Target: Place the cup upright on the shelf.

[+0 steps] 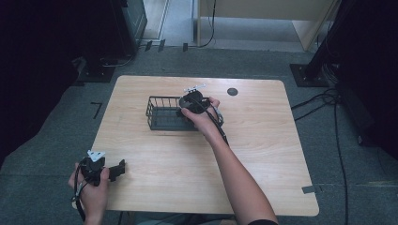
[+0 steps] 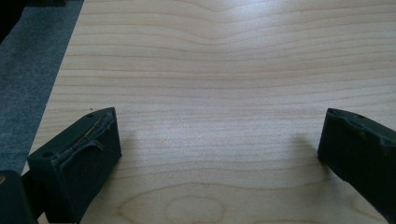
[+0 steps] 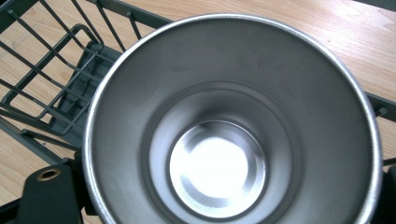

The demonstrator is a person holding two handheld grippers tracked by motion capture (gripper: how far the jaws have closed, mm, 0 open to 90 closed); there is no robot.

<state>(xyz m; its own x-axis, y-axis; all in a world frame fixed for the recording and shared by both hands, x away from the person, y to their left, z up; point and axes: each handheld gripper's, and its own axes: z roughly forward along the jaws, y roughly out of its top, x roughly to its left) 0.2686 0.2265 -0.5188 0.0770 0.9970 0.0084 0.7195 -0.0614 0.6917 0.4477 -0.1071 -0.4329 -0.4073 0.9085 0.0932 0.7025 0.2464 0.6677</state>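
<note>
A: What lies around the work?

B: In the high view a light wooden table (image 1: 263, 140) fills the middle of the frame, on grey carpet. A small dark round disc (image 1: 232, 91) sits near the table's upper edge, right of centre. Black cables (image 1: 328, 101) trail over the floor at the right, and dark stands rise in the upper corners.

A: And the containers?

B: A black wire basket (image 1: 162, 112) stands on the table, just above centre. At its right end the right gripper (image 1: 192, 104) reaches over it. The right gripper view looks straight down into a steel cup (image 3: 229, 126), with the basket's wires behind it at the upper left. The cup is empty, its bright bottom reflecting light. I cannot tell whether it rests on the basket's floor.

A: The hands?

B: The right hand (image 1: 206, 119) stretches forward from the bottom of the frame, forearm slanting up and left. Its jaws sit at either side of the cup's rim, pinching it. The left hand (image 1: 91, 187) holds the left gripper (image 1: 117, 169) at the lower left, over the table's near corner. Its jaws are spread wide above bare wood.
</note>
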